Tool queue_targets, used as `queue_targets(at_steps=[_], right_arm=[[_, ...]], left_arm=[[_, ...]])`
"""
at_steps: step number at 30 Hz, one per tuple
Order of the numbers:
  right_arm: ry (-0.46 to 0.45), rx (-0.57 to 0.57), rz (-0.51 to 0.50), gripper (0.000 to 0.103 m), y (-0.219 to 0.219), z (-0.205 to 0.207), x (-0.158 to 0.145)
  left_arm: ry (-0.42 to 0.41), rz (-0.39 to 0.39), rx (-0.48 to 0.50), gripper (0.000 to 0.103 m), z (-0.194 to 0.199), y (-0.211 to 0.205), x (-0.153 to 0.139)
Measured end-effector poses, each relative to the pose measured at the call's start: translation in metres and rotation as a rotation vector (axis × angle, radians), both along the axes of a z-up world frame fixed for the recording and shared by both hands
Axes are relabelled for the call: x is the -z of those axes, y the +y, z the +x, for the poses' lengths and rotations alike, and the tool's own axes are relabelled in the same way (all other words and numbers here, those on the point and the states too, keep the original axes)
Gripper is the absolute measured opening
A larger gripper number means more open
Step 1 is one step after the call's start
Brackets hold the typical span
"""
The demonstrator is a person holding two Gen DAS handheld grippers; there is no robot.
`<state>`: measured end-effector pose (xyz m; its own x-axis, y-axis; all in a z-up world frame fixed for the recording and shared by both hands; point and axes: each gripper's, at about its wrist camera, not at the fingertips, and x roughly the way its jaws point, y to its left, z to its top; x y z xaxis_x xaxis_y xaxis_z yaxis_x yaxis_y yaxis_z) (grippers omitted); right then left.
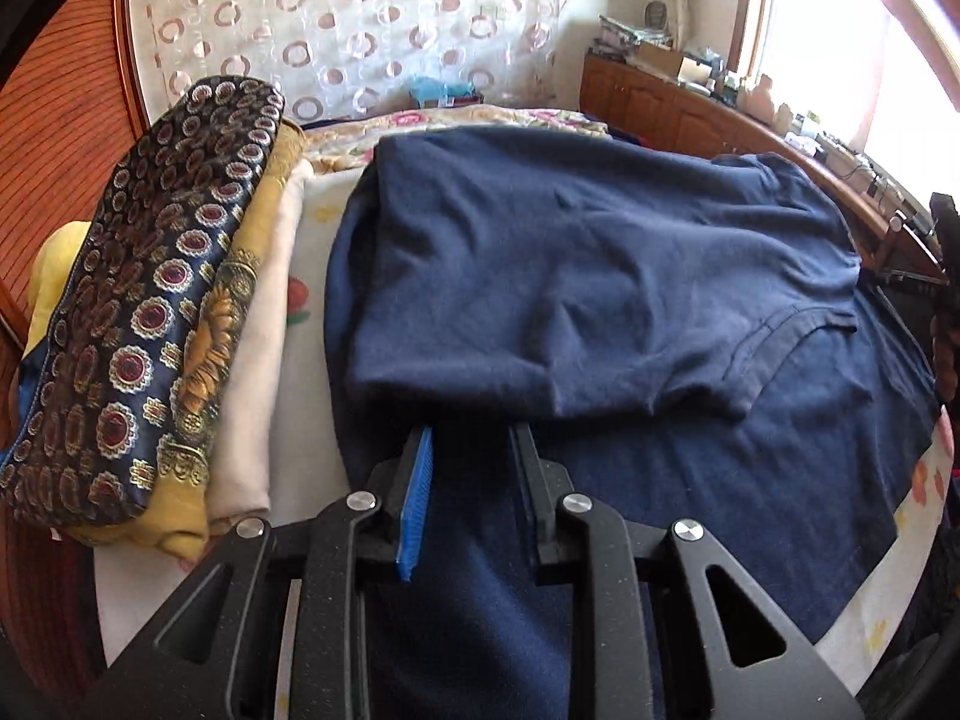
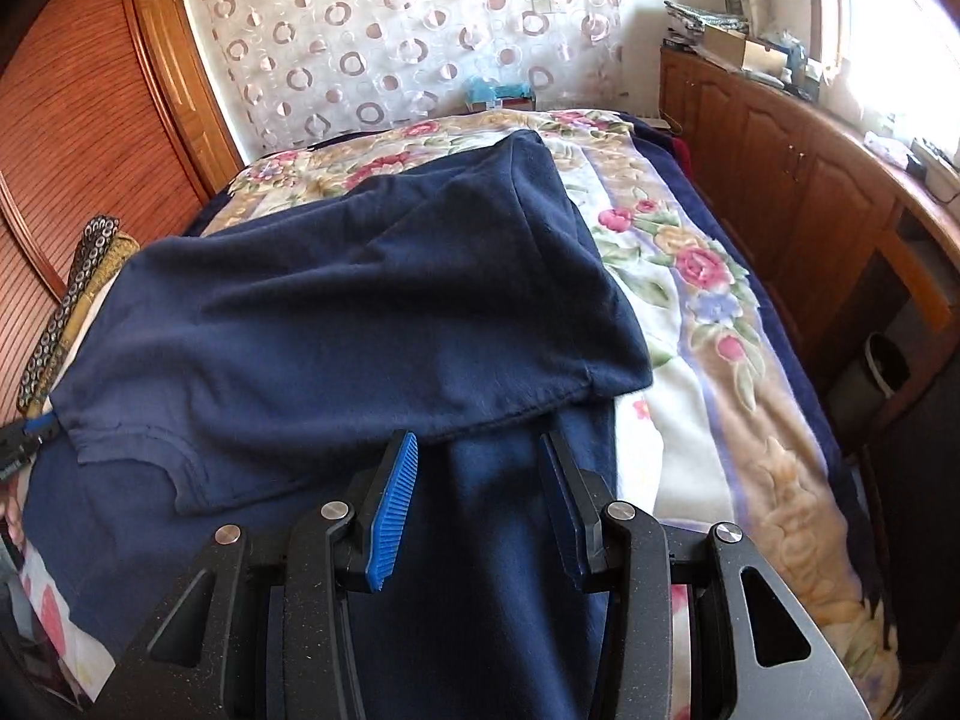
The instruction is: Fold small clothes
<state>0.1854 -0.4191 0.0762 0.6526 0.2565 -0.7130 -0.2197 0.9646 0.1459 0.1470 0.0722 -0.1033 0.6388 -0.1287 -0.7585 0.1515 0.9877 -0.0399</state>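
A: Navy T-shirt [image 1: 600, 276] fills the frame's centre, folded over on the floral blanket [image 2: 708, 312].

B: Grippers?

A: Left gripper [image 1: 474, 438] slightly parted, tips seemingly under the folded edge. Right gripper [image 2: 480, 450] spread wider, empty. No readable writing.

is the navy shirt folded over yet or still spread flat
Folded over: the dark navy blue knit shirt has its upper layer doubled onto the lower layer, the hem edge lying across it just ahead of both open grippers.

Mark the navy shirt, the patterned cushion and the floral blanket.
navy shirt [image 1: 570, 276]: left wrist view, middle of folded-over layer.
patterned cushion [image 1: 156, 300]: left wrist view, top face.
floral blanket [image 2: 708, 312]: right wrist view, bare part right of shirt.
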Motion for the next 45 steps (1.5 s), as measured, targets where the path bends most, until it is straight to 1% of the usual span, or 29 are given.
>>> queue_targets(at_steps=[4, 6, 9, 11, 14, 15, 18, 19, 20, 21, 22, 24, 25, 28, 29, 32, 35, 37, 38, 41, 45], right_arm=[[0.002, 0.008, -0.029, 0.044, 0.0, 0.006, 0.006], [-0.017, 0.009, -0.047, 0.044, 0.001, 0.007, 0.007], [-0.046, 0.01, -0.079, 0.044, 0.0, 0.001, 0.007], [-0.049, 0.011, -0.097, 0.044, -0.001, -0.004, 0.007], [-0.051, 0.012, -0.097, 0.044, -0.008, -0.011, 0.005], [-0.052, 0.012, -0.095, 0.044, -0.007, -0.014, 0.01], [-0.053, 0.013, -0.106, 0.044, 0.004, -0.003, 0.018], [-0.054, 0.014, -0.122, 0.044, 0.006, -0.003, 0.018], [-0.055, 0.014, -0.137, 0.045, 0.016, 0.004, 0.023], [-0.057, 0.015, -0.149, 0.045, 0.022, 0.007, 0.026], [-0.057, 0.015, -0.149, 0.045, 0.022, 0.007, 0.026], [-0.055, 0.014, -0.14, 0.045, 0.019, 0.007, 0.025], [-0.054, 0.014, -0.138, 0.045, 0.019, 0.007, 0.025], [-0.055, 0.014, -0.148, 0.045, 0.02, 0.007, 0.024], [-0.055, 0.014, -0.151, 0.045, 0.02, 0.007, 0.024], [-0.054, 0.014, -0.147, 0.045, 0.02, 0.007, 0.024], [-0.054, 0.014, -0.148, 0.046, 0.02, 0.007, 0.025], [-0.054, 0.013, -0.147, 0.046, 0.019, 0.007, 0.025], [-0.054, 0.014, -0.147, 0.046, 0.02, 0.007, 0.025], [-0.054, 0.013, -0.147, 0.046, 0.019, 0.007, 0.024], [-0.054, 0.014, -0.147, 0.046, 0.02, 0.007, 0.025]], left_arm=[[0.001, 0.006, -0.002, 0.026, 0.003, -0.004, 0.0], [0.001, 0.012, 0.007, 0.031, 0.003, -0.007, 0.0], [-0.001, 0.028, 0.01, 0.032, 0.003, -0.01, 0.001], [-0.001, 0.025, 0.009, 0.032, 0.004, -0.01, 0.002], [0.002, 0.004, 0.011, 0.033, 0.003, -0.004, 0.001], [0.001, 0.002, 0.011, 0.033, 0.003, -0.004, 0.001], [0.002, -0.006, 0.002, 0.033, -0.002, -0.003, 0.001], [0.005, -0.017, -0.005, 0.033, -0.003, -0.002, 0.001], [0.009, -0.032, -0.012, 0.033, -0.005, 0.0, 0.0], [0.017, -0.06, -0.025, 0.033, -0.005, 0.002, 0.0], [0.025, -0.084, -0.034, 0.033, -0.006, 0.005, -0.001], [0.031, -0.158, -0.06, 0.033, -0.007, 0.012, -0.004], [0.026, -0.174, -0.076, 0.033, -0.008, 0.015, -0.005], [-0.018, -0.18, -0.119, 0.033, -0.009, 0.019, -0.012], [-0.021, -0.186, -0.129, 0.033, -0.007, 0.02, -0.013], [0.007, -0.209, -0.142, 0.033, 0.003, 0.02, -0.011], [0.04, -0.201, -0.147, 0.033, 0.011, 0.014, -0.007], [0.069, -0.232, -0.142, 0.033, 0.013, 0.011, 0.0], [0.057, -0.232, -0.141, 0.033, 0.011, 0.009, 0.0], [0.058, -0.225, -0.136, 0.033, 0.006, 0.006, 0.0], [0.055, -0.239, -0.173, 0.033, 0.011, 0.012, 0.001]])
